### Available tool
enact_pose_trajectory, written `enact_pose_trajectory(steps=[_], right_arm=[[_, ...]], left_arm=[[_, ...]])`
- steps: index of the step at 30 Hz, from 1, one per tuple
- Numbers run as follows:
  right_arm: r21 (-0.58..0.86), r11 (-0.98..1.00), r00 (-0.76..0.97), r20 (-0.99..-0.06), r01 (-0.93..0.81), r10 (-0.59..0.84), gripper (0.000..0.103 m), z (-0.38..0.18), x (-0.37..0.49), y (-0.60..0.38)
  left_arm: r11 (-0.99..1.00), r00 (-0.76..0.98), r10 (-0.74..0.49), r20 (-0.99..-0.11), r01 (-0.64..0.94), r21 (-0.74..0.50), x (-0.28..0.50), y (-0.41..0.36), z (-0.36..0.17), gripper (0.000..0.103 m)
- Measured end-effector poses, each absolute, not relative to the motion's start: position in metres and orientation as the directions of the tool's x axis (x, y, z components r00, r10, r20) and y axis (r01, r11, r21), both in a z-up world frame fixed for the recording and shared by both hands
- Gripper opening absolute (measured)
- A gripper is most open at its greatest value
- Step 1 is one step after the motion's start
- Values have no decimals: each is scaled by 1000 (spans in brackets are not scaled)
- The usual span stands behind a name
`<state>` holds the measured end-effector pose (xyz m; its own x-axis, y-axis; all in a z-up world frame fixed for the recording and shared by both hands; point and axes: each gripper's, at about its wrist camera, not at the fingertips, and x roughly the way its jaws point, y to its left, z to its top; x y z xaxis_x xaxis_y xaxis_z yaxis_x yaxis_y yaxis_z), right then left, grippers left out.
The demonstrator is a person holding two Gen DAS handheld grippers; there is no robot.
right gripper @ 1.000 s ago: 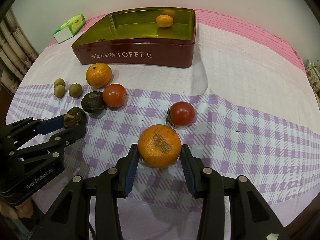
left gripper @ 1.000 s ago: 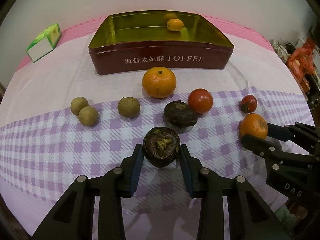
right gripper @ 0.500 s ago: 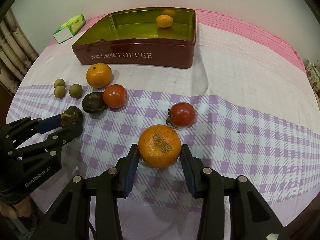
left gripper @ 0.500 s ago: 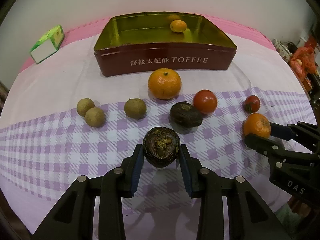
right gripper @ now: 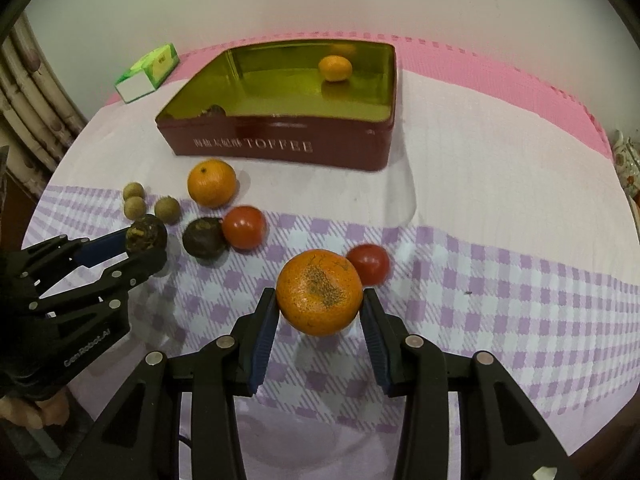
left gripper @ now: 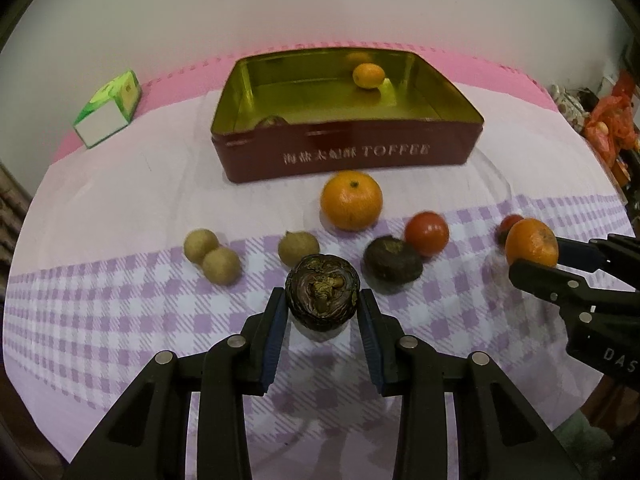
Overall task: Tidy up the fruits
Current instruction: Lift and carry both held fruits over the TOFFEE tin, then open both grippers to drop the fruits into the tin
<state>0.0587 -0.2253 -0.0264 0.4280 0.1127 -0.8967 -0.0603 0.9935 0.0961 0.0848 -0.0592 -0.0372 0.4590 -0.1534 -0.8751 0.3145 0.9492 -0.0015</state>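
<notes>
My left gripper is shut on a dark brown wrinkled fruit, held just above the checked cloth. My right gripper is shut on a speckled orange, which also hangs a little above the cloth. The red TOFFEE tin stands open at the back; inside it are a small orange and a dark fruit in its near left corner. In the right wrist view the left gripper shows at the left with its fruit.
On the cloth lie an orange, a tomato, a second dark fruit, three longans and a small tomato right behind the held orange. A green and white carton sits at the back left.
Both grippers keep their grip. The held fruits have come slightly up off the cloth, and the tin and loose fruits have slid lower in both views.
</notes>
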Motion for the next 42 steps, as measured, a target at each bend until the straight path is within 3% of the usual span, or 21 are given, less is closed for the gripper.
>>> enact_pose_trajectory(steps=[16, 29, 42], right_arm=[[67, 993, 528, -842, -92, 106, 39, 21, 146, -229], [43, 991, 449, -889, -124, 95, 39, -11, 203, -222], [48, 991, 406, -909, -128, 96, 39, -33, 221, -221]], left_arm=[[970, 578, -154, -801, 241, -12, 168, -38, 19, 37], [969, 511, -115, -852, 246, 17, 233, -51, -7, 37], [959, 478, -83, -874, 277, 60, 245, -65, -32, 37]])
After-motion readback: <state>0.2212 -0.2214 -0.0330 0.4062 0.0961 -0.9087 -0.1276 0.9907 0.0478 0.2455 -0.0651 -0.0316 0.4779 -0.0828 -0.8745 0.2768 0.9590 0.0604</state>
